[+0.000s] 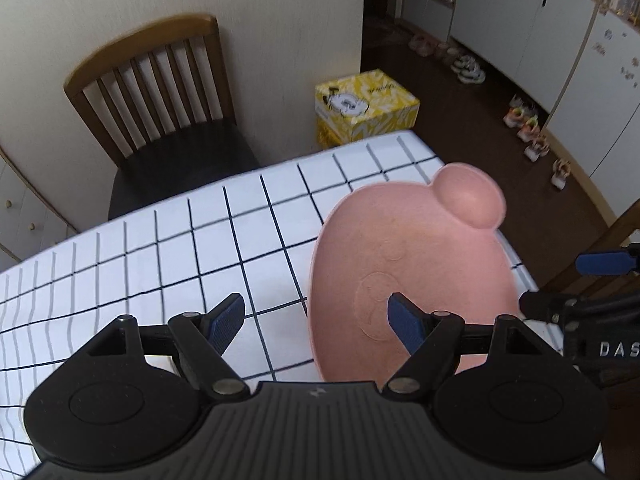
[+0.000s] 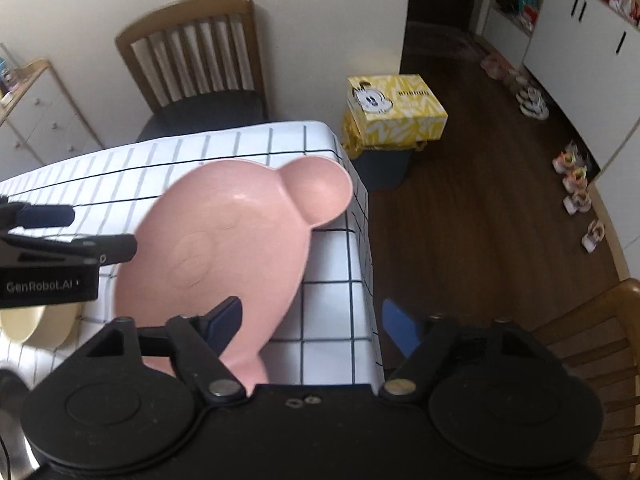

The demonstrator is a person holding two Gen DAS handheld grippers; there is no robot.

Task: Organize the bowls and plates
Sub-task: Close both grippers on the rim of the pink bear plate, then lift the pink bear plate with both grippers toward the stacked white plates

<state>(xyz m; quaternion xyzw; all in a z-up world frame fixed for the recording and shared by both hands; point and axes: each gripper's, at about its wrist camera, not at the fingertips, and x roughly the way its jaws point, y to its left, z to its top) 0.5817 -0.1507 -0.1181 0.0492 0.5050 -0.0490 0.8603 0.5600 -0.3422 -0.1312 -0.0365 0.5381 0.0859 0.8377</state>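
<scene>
A pink bear-shaped plate [image 1: 420,248] [image 2: 224,240] with round ears lies on the grid-patterned tablecloth [image 1: 160,248] [image 2: 328,344], close to the table's right edge. My left gripper [image 1: 316,320] [image 2: 86,232] hovers open over the plate's left rim, one finger above the plate and the other above the cloth. My right gripper [image 2: 314,320] [image 1: 568,284] is open over the plate's right rim; its left finger sits above the plate, its right finger past the table edge. No pad presses on the plate. A cream dish [image 2: 24,328] shows partly beneath the left gripper.
A wooden chair [image 1: 160,92] [image 2: 200,52] stands at the table's far side against the wall. A yellow box [image 1: 364,104] [image 2: 400,104] sits on a dark bin [image 2: 384,168] beside the table corner. Another chair [image 2: 592,344] is at the right. Shoes [image 2: 576,184] line the cabinets.
</scene>
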